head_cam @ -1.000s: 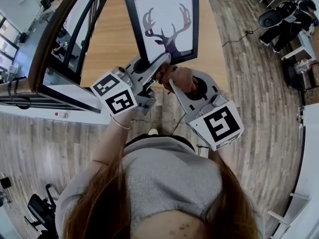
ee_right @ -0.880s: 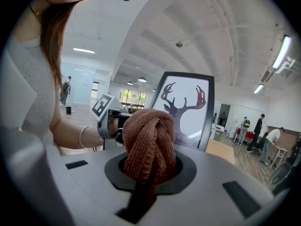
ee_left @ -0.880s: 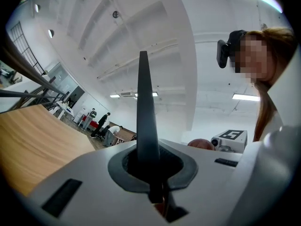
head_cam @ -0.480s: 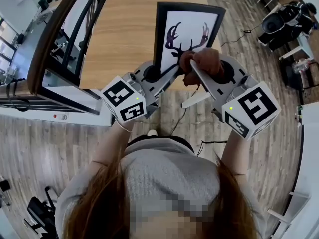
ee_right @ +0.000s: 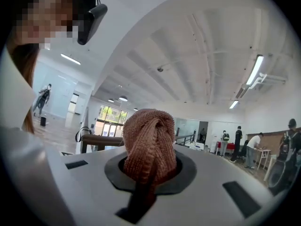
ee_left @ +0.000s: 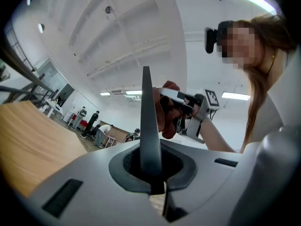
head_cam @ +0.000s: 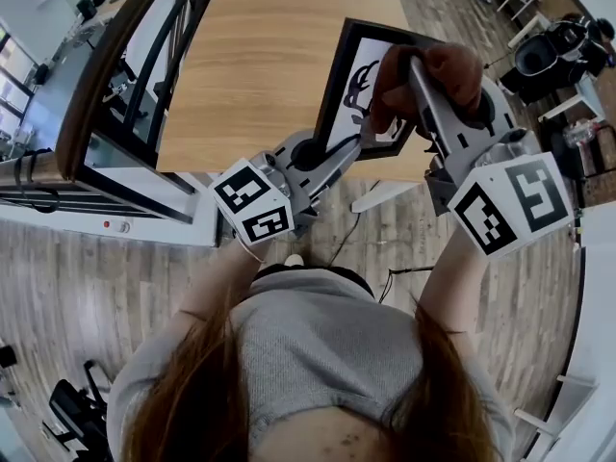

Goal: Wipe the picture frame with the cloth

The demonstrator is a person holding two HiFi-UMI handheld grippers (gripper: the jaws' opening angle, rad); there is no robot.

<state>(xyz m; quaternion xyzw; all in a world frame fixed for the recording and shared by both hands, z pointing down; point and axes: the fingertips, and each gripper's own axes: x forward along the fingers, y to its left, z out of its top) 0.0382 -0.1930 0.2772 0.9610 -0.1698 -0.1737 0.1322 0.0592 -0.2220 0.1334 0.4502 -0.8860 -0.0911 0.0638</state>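
The black picture frame (head_cam: 354, 75) with an antler print stands tilted above the table's near edge in the head view. My left gripper (head_cam: 354, 142) is shut on its lower edge. In the left gripper view the frame (ee_left: 146, 121) shows edge-on as a thin dark blade rising from my left gripper's (ee_left: 151, 173) jaws. A bunched reddish-brown cloth (head_cam: 457, 70) is pressed against the print's right side, and my right gripper (head_cam: 411, 67) is shut on it. The right gripper view shows the cloth (ee_right: 150, 142) wadded between my right gripper's (ee_right: 146, 178) jaws.
A light wooden table (head_cam: 260, 46) lies behind the frame. A dark metal rail structure (head_cam: 125, 94) runs along its left side. Chairs and equipment (head_cam: 553, 41) stand on the plank floor at the far right. Several people stand far off in the hall.
My right gripper has risen with the cloth from the frame's lower edge to its upper right. The frame has swung right and turned more edge-on. My left gripper shifted slightly right.
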